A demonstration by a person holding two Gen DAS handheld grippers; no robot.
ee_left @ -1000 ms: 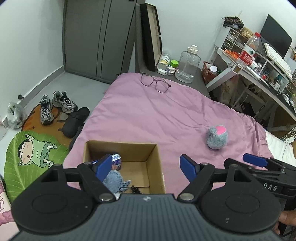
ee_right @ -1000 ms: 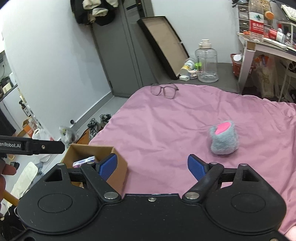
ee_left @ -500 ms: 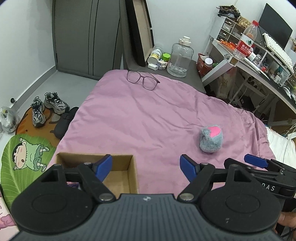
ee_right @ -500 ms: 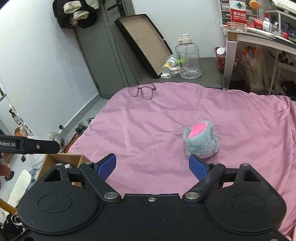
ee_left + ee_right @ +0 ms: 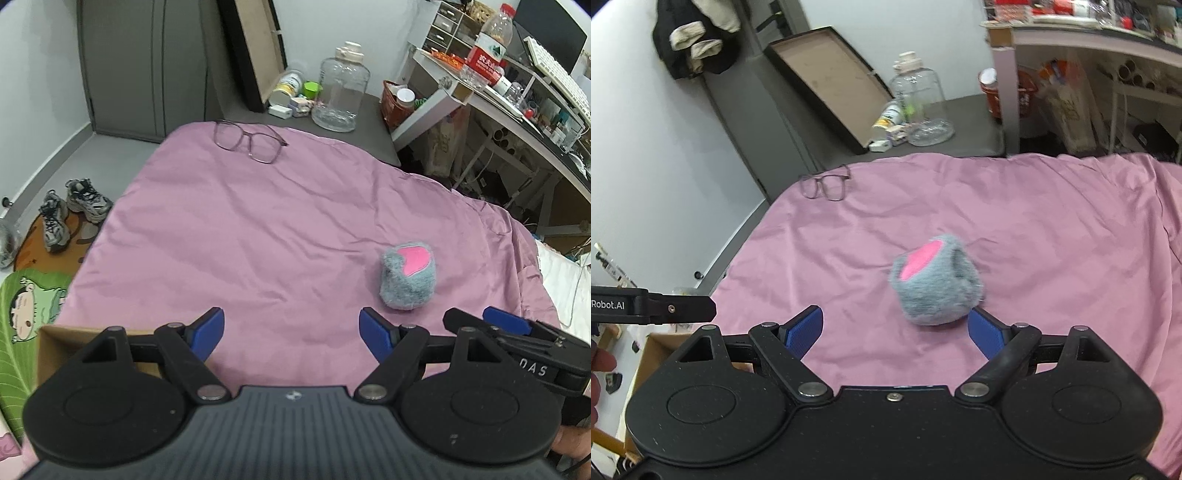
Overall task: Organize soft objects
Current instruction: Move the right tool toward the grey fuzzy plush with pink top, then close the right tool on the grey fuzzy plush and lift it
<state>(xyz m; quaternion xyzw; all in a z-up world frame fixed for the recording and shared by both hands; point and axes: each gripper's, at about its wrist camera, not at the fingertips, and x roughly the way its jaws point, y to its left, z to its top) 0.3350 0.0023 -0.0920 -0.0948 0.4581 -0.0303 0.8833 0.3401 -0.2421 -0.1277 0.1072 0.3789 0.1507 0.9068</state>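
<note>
A grey fuzzy plush toy with a pink patch (image 5: 408,277) lies on the pink bedspread (image 5: 258,229); it also shows in the right wrist view (image 5: 936,286). My right gripper (image 5: 897,332) is open and empty, just short of the toy, whose base sits close to the right fingertip (image 5: 984,332). My left gripper (image 5: 291,334) is open and empty, left of the toy. A cardboard box (image 5: 55,354) sits at the bed's near left edge, its contents hidden behind the gripper.
Glasses (image 5: 249,142) lie at the bed's far end. A clear water jug (image 5: 341,96) stands on the floor beyond. Shoes (image 5: 72,210) and a cartoon mat (image 5: 22,310) are left of the bed. A cluttered desk (image 5: 517,92) is at right.
Both grippers have moved forward over the bed, away from the box. The plush toy is now much closer to the right gripper's fingers. The box has slid mostly out of view.
</note>
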